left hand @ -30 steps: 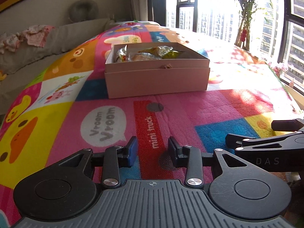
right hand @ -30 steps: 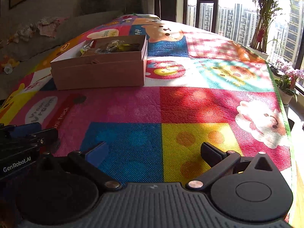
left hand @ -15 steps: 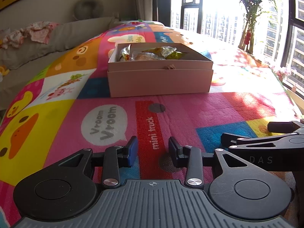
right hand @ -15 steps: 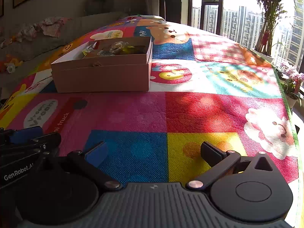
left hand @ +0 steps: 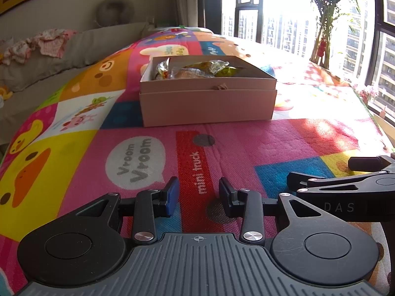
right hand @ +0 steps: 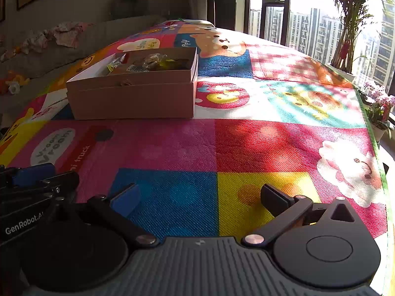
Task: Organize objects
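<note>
A pink cardboard box [left hand: 207, 103] stands on the colourful play mat [left hand: 246, 148], holding several wrapped snacks [left hand: 197, 70]. It also shows in the right wrist view [right hand: 130, 98], with the snacks [right hand: 148, 63] inside. My left gripper [left hand: 198, 196] is open and empty, low over the mat well in front of the box. My right gripper [right hand: 200, 197] is wide open and empty, to the right of the left one, which shows at the left edge [right hand: 37, 180]. The right gripper shows in the left wrist view [left hand: 345, 185].
A grey sofa [left hand: 49, 56] with crumpled clothes runs along the mat's left side. Windows and a potted palm [left hand: 328, 24] stand at the far right. A flowering plant [right hand: 377, 108] sits past the mat's right edge.
Both grippers have drifted slightly toward the box, which looks a little nearer. Neither jaw opening has changed.
</note>
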